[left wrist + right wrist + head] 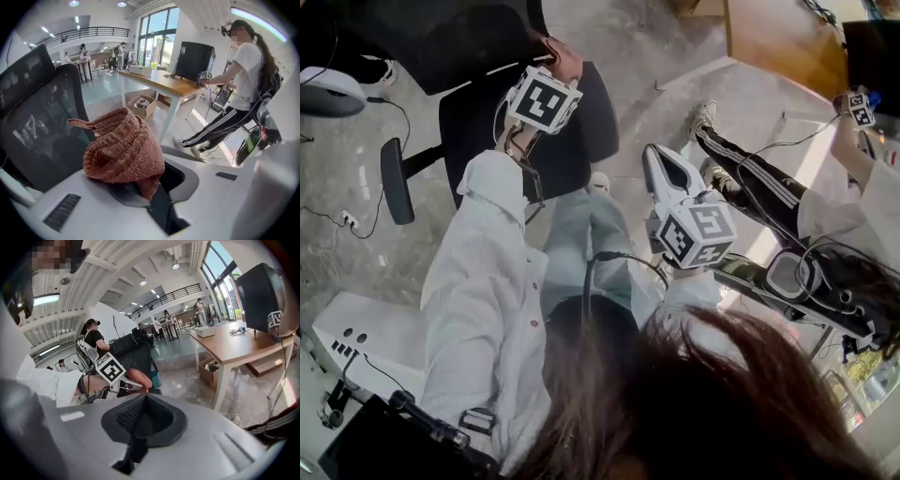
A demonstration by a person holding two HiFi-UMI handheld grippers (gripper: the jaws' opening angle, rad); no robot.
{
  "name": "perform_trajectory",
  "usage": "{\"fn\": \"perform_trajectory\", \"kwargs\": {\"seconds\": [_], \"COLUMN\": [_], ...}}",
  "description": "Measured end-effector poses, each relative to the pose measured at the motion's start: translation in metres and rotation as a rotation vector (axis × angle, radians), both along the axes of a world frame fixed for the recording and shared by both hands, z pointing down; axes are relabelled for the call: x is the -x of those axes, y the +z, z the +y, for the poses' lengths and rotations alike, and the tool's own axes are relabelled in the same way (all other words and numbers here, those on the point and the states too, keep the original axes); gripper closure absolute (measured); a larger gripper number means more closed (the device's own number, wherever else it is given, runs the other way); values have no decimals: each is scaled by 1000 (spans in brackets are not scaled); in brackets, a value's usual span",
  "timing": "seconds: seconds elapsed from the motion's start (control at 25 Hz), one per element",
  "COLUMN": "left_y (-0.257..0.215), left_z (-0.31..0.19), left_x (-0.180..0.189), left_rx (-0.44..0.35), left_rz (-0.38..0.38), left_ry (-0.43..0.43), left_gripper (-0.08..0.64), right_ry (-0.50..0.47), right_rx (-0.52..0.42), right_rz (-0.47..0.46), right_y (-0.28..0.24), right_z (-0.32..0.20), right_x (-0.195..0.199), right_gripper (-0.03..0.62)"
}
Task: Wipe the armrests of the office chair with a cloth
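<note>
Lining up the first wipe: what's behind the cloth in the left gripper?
Behind the cloth, which the left gripper holds pinched, stands the office chair's black mesh backrest. The cloth covers the jaws' tips.

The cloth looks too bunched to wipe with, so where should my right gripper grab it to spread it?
Probably take the cloth's loose pointed corner, which sticks out sideways, clear of the left gripper pinching its lower fold. Come at it from that open side, opening the right gripper's shut jaws first.
</note>
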State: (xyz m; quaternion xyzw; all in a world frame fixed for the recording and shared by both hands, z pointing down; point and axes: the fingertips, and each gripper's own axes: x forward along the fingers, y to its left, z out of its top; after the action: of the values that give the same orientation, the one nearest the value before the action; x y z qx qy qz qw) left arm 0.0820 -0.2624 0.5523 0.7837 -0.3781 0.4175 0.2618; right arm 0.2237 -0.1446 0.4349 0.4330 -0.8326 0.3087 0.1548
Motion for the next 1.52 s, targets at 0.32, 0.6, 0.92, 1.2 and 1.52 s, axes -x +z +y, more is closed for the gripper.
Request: {"fn": "perform_trajectory", "kwargs": {"seconds": [0.32,0.6,0.92,1.2,1.52], "left_y": [48,59,71,78,89], "left_z": [-39,-8,61,127,158], "left_x": [-1,-22,-37,-44,-55], "left_rx": [-23,65,181,292,301], "left_rz": [-417,-562,-539,-433,-503], "left_ry": [316,554,626,627,720], "left_gripper": [511,512,514,514,514], "right_ry": [36,53,87,96,99], "right_rx": [81,84,80,87,105], "right_rz": [-38,-55,-69,-88,-123], "right_y": [35,35,36,42,50], "right_z": [-9,-12,-13,-11,-17], "right_x": [-15,-21,-34,-43,-43], "right_gripper": [591,591,591,591,591]}}
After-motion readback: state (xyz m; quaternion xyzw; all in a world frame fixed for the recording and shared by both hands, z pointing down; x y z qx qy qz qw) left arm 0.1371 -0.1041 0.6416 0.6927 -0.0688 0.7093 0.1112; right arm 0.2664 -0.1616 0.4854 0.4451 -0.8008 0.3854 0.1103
